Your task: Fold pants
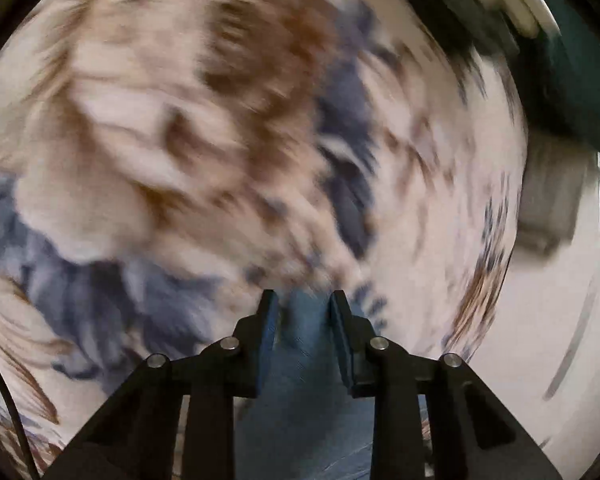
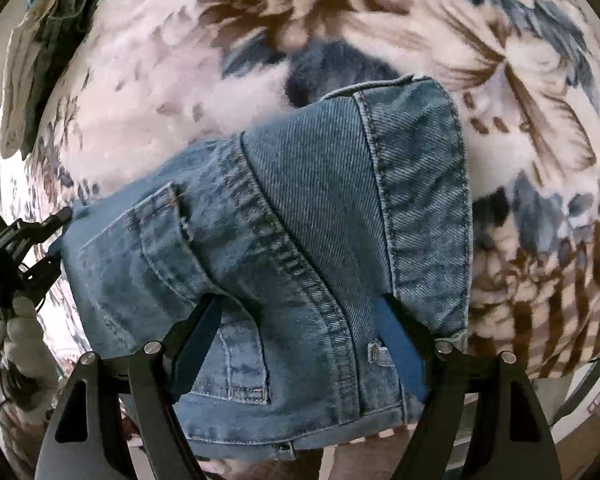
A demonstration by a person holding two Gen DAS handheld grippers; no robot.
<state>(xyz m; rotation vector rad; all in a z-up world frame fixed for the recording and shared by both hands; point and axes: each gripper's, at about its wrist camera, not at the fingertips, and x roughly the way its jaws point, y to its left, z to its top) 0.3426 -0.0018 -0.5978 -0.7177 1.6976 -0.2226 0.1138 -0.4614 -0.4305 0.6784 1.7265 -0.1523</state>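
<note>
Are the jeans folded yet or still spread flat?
Folded. The jeans lie as a compact stacked bundle on the floral blanket, the hemmed leg end lying over the pocket and waistband layers.

Blue denim jeans lie folded in a compact bundle on the flowered blanket, and the fold is several layers thick. A back pocket faces up on the left part, a heavy stitched seam runs diagonally down the middle, and a hemmed edge falls along the right side. A belt loop and a rivet show near the bottom edge.
</note>
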